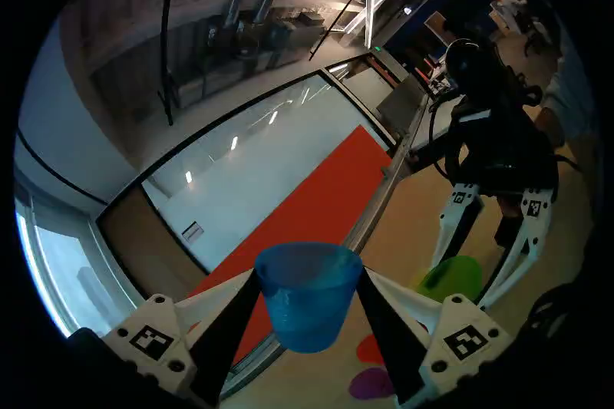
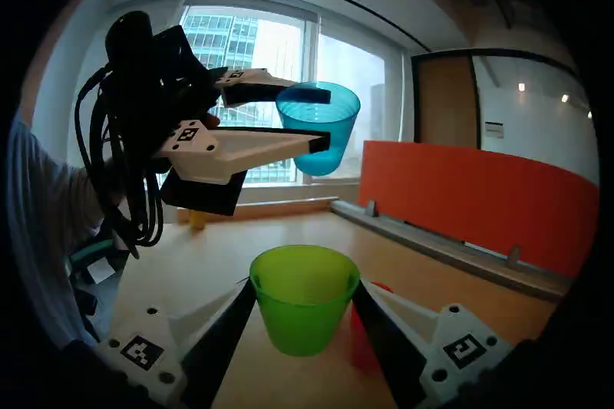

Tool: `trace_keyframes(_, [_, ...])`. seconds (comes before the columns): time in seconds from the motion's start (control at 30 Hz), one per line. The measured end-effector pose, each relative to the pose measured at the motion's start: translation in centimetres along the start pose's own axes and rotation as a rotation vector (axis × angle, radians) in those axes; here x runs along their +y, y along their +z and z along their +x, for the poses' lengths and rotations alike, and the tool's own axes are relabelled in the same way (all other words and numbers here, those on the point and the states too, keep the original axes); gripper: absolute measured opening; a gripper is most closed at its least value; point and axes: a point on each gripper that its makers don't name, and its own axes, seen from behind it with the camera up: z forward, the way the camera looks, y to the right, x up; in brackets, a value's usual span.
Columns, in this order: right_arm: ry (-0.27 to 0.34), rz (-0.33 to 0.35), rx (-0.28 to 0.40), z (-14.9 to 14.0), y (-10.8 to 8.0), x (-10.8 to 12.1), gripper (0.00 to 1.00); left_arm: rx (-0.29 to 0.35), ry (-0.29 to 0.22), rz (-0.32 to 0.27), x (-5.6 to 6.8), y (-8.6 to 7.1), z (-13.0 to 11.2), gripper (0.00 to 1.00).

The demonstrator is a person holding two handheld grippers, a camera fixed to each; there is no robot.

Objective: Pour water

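Observation:
My left gripper is shut on a translucent blue cup, its black fingers pressing on both sides. In the right gripper view that blue cup hangs roughly upright, above and beyond the green cup, in the left gripper. My right gripper is shut on a green cup just above the wooden table. The left gripper view shows the green cup low at the right between the right gripper's white fingers. I cannot tell whether either cup holds water.
An orange partition on a metal rail runs along the table's far edge. Flat red and purple shapes lie on the table near the cups. A small yellow object sits by the window. A person's sleeve and cables are at left.

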Motion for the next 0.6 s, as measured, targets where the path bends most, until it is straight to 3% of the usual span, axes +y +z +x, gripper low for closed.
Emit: trace_keyframes(0.6, [0.0,0.01,-0.001,0.13,0.95,-0.02,0.91,0.008,0.119,0.009,-0.4,0.72,0.88,0.86])
